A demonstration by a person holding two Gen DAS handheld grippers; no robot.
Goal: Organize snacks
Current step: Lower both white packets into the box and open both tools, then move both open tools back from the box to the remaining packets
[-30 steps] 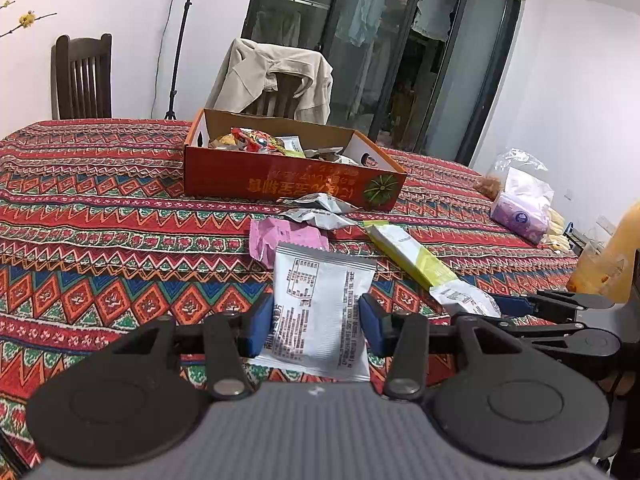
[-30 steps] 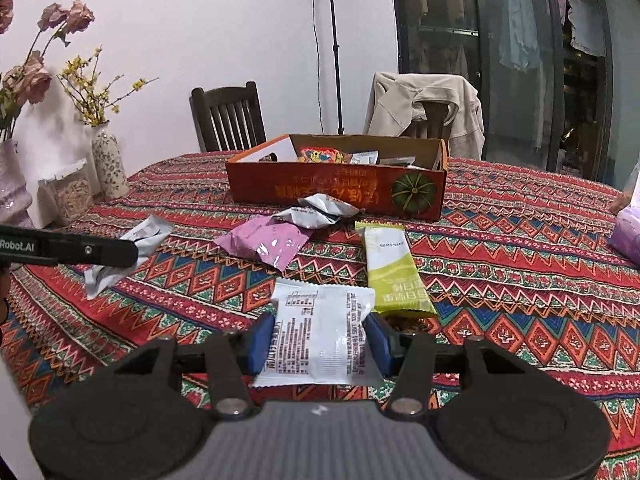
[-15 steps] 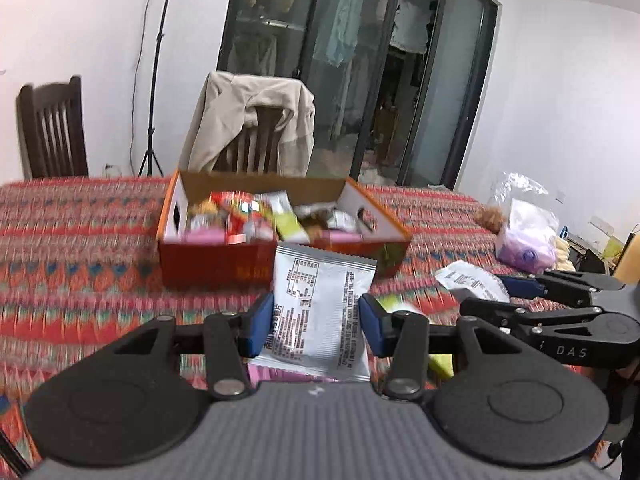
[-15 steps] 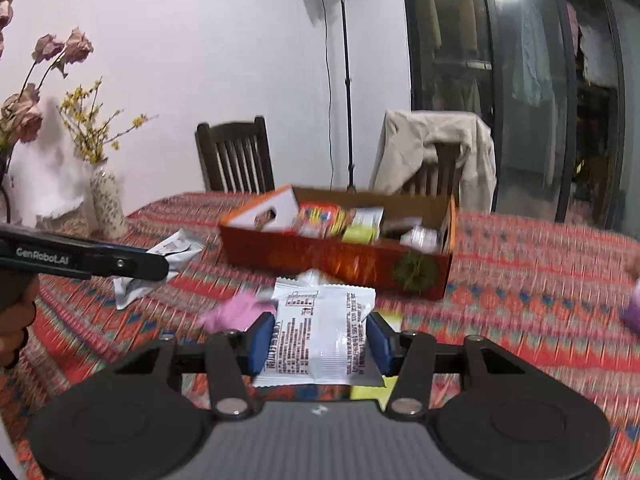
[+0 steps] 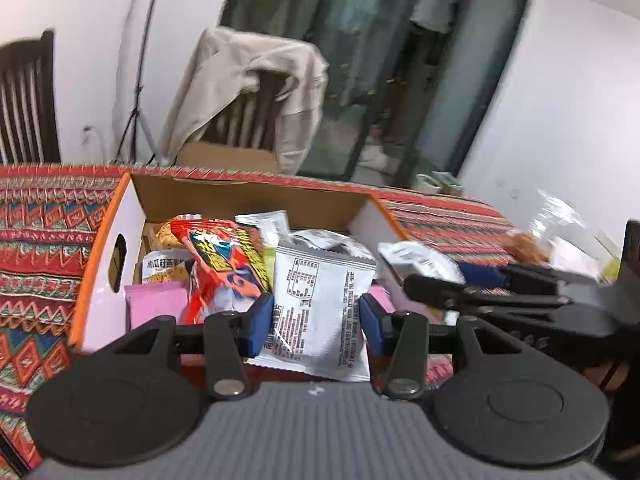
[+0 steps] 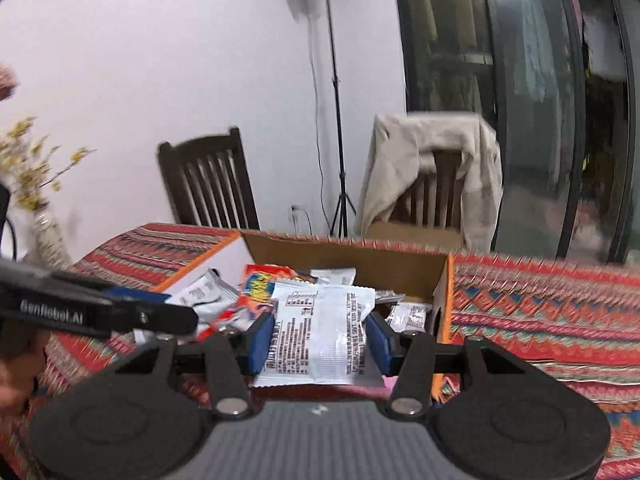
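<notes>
Tablecloth (image 5: 36, 248) blurred, box (image 5: 100, 256) half-hidden.

Jacket-draped chair (image 6: 432, 184), light stand (image 6: 334, 92)

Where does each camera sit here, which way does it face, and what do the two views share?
Left wrist: rides the left gripper, faces the snack box; shows its own fingers clamping a white packet, plus the right gripper.
Right wrist: rides the right gripper, faces the same box; shows its second white packet, the left gripper.
Shared: box, draped chair, patterned cloth.
</notes>
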